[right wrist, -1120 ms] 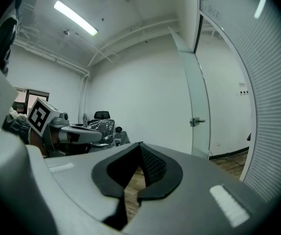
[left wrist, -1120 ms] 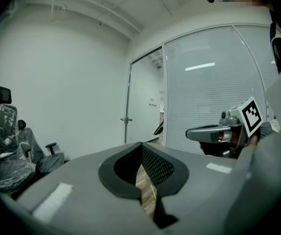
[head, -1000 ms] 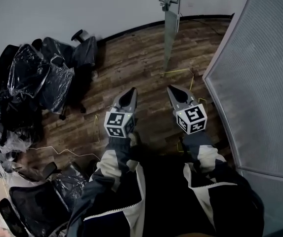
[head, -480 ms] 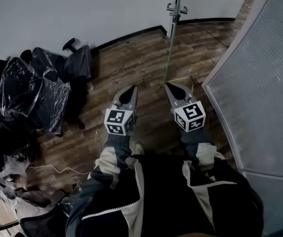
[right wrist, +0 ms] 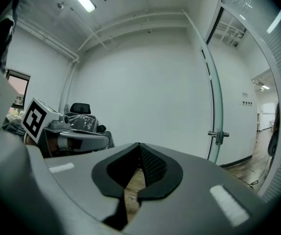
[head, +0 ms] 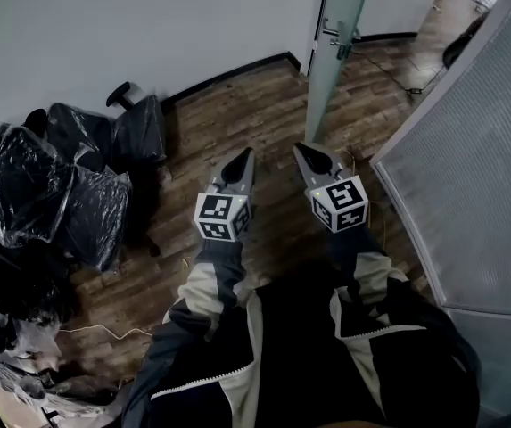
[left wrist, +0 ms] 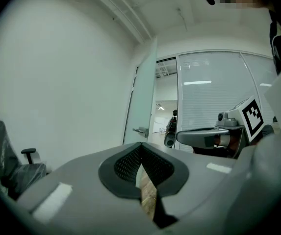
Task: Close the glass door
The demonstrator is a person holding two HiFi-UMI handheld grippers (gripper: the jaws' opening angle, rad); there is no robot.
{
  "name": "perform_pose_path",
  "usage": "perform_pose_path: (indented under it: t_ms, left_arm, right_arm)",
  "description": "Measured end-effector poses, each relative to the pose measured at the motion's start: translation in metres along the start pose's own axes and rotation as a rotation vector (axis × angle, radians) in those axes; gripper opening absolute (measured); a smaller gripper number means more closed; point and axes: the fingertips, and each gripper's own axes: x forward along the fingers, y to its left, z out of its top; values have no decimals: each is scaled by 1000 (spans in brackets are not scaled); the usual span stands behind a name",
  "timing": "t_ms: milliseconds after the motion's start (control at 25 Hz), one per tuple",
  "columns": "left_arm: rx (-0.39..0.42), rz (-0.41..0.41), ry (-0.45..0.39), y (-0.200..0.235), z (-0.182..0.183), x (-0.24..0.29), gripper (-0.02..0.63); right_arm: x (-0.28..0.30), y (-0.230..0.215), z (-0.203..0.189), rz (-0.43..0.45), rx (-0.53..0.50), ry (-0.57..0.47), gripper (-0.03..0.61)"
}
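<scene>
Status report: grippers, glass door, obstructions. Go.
Left gripper and right gripper shut, empty. Frosted glass door open, untouched, ahead. Plastic-wrapped black chairs left, clear of path.

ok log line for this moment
door: open, untouched | left gripper: shut, empty | right gripper: shut, empty | both: short of door | chairs: wrapped, at left

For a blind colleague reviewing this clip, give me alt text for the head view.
A person holds the left gripper and right gripper, both shut, over a wood floor, pointing toward an open glass door ahead. Plastic-wrapped chairs stand at left, a ribbed wall at right.
</scene>
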Motion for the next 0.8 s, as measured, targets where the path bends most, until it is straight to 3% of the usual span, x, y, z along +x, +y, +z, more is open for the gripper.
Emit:
perform_pose_path:
  t_ms: [360,800]
  left_arm:
    - [1,34,10,64,3,63,5]
    - [29,162,46,167,32,209,5]
  right_arm:
    - [87,-51,-2,23,25,12,5]
    - [249,-165,19,110,48,-15,5]
